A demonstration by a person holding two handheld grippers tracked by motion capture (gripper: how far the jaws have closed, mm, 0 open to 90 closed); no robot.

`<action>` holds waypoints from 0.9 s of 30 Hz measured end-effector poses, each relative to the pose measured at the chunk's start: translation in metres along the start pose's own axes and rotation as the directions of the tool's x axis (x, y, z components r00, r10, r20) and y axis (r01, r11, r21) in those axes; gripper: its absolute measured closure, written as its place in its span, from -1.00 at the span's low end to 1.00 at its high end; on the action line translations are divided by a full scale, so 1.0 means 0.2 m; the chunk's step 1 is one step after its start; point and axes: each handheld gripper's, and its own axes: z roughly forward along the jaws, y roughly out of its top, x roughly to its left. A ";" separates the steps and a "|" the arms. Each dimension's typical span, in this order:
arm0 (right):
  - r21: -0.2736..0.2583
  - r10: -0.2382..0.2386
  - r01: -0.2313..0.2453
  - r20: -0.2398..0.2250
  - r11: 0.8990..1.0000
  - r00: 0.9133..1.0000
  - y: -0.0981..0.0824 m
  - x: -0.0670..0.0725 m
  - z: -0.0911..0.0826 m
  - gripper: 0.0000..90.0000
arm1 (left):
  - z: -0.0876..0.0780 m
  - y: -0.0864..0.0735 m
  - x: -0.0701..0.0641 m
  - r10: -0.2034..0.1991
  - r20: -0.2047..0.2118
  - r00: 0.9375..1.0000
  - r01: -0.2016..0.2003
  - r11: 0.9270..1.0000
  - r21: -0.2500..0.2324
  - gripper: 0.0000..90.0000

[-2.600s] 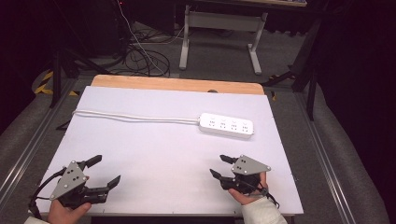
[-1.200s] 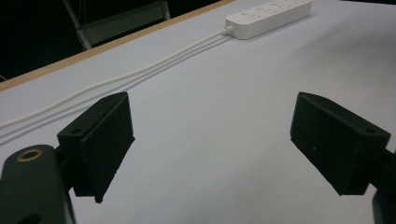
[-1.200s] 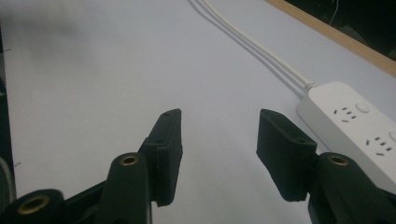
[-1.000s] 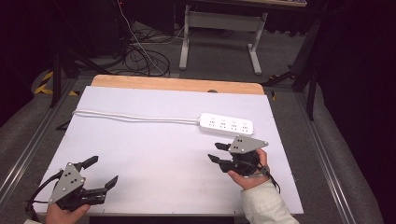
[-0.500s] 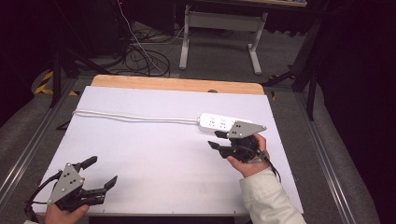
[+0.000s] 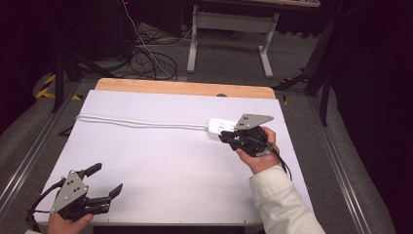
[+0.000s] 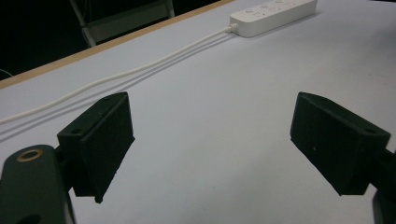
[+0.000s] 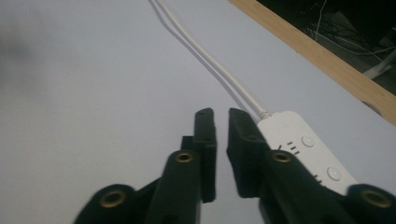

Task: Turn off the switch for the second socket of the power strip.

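The right gripper (image 8: 220, 122) had its jaws drawn almost together, a thin gap between them and nothing in that gap; they hung just over the near edge of the power strip (image 8: 303, 149), at the end where the cord (image 8: 205, 56) enters. Held that narrow, I judged, they were meant to press one of the round buttons or nudge the strip, not to grasp it. From above, the right gripper (image 6: 233, 137) covered much of the power strip (image 6: 216, 125), which lay toward the far right of the white table (image 6: 170, 161), its cord (image 6: 141, 122) running left to the table's edge.

The left gripper (image 7: 212, 144) stood wide open and empty, jaws well apart over bare table. It sat at the near left corner (image 6: 100, 181), far from the strip, seemingly parked out of the way while the right hand (image 6: 260, 156) worked
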 end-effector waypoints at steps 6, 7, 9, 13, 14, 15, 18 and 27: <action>-0.005 0.035 -0.035 0.041 0.999 0.999 0.03 -0.08 0.02 1.00 | 0.00 0.00 0.00 0.001 0.002 1.000 -0.001 1.000 0.001 -0.69; -0.005 0.035 -0.035 0.041 0.999 0.999 0.03 -0.08 0.02 1.00 | 0.00 0.00 0.00 0.001 0.002 1.000 -0.001 1.000 0.001 -0.69; -0.010 0.056 -0.055 0.055 0.998 0.997 0.03 -0.11 0.04 1.00 | 0.00 0.00 0.00 0.003 0.004 1.000 -0.003 1.000 0.002 -0.69; -0.004 0.096 -0.096 0.106 0.995 0.990 0.04 -0.17 0.09 1.00 | 0.00 0.00 0.00 0.003 0.001 1.000 -0.003 1.000 0.005 -0.69; -0.001 0.103 -0.104 0.119 0.995 0.988 0.04 -0.19 0.10 1.00 | 0.01 0.00 0.00 0.003 0.001 1.000 -0.003 1.000 0.007 -0.69; 0.001 0.108 -0.109 0.127 0.994 0.986 0.04 -0.20 0.11 1.00 | 0.01 0.00 0.00 0.003 0.001 1.000 -0.003 1.000 0.007 -0.69; 0.002 0.130 -0.132 0.138 0.991 0.982 0.03 -0.23 0.13 1.00 | 0.01 0.00 0.00 0.001 0.002 1.000 -0.001 1.000 0.009 -0.69; 0.038 0.192 -0.206 0.226 0.978 0.955 -0.04 -0.36 0.24 1.00 | 0.01 0.00 0.00 0.000 0.002 1.000 0.000 1.000 0.009 -0.69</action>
